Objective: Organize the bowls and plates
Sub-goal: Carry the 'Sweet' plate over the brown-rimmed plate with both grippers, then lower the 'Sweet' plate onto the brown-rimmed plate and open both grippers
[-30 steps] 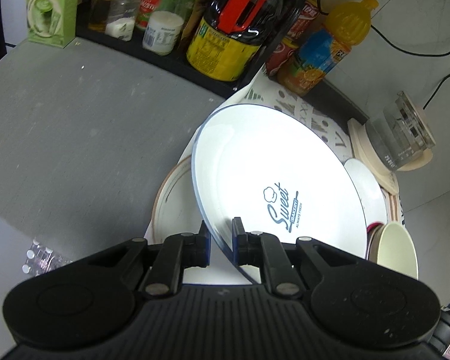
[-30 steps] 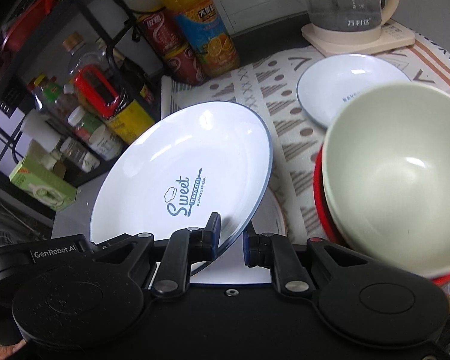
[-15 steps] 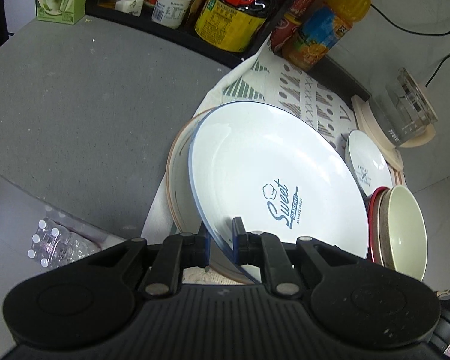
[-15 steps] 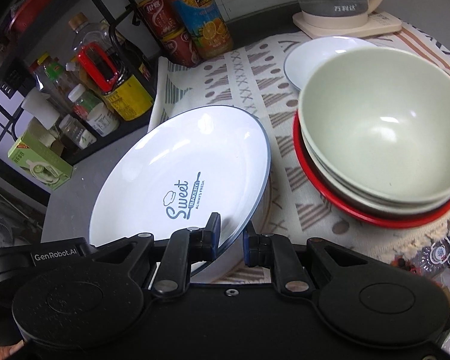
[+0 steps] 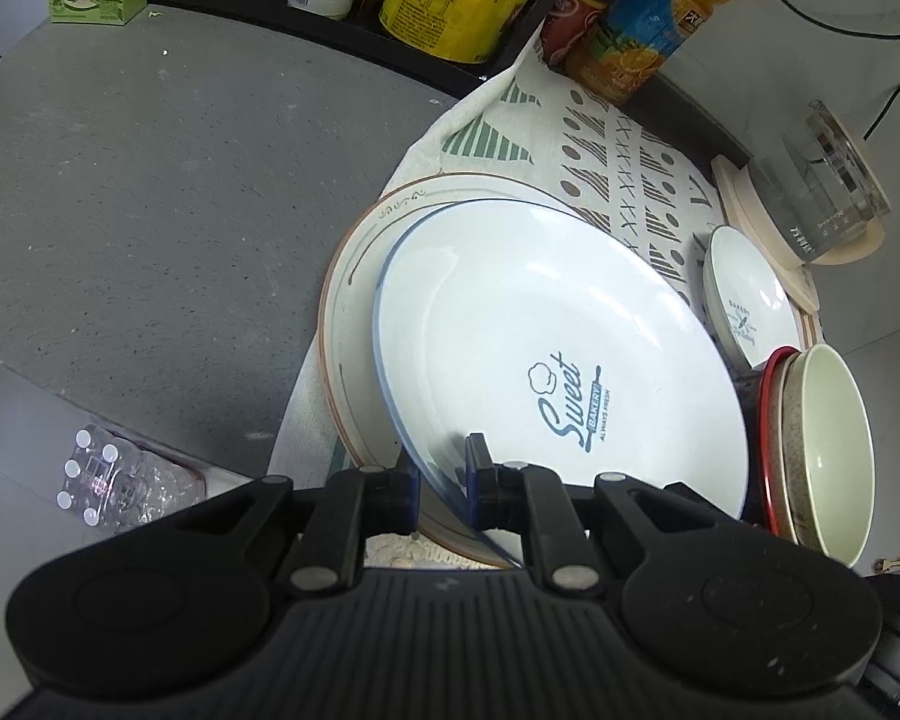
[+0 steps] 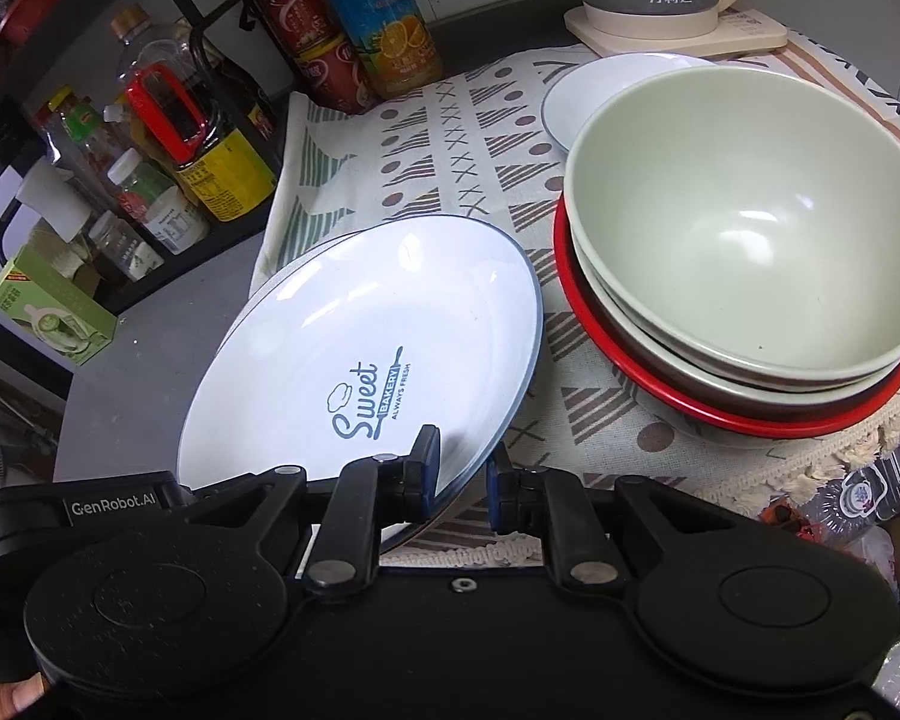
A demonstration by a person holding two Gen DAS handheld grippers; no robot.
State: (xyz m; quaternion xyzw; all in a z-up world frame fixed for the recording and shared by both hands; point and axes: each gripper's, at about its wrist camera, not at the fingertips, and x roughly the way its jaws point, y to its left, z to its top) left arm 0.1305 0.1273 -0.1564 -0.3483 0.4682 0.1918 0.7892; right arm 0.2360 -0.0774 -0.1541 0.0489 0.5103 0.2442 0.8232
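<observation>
Both my left gripper [image 5: 441, 474] and right gripper [image 6: 461, 468] pinch the Sweet Bakery plate [image 5: 546, 354], tilted just above the brown-rimmed plate [image 5: 354, 276] ahead; bowls [image 6: 744, 258] are stacked, and the small plate [image 5: 744, 294] is left.

White plate [image 5: 546, 330], blue rim, blue "Sweet" print; pale-green bowl [image 6: 750, 228] in red-rimmed bowl [image 6: 714, 408].

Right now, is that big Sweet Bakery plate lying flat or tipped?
Tipped. The Sweet Bakery plate slants over the brown-rimmed plate; both the left tool and right tool pinch its rim.
</observation>
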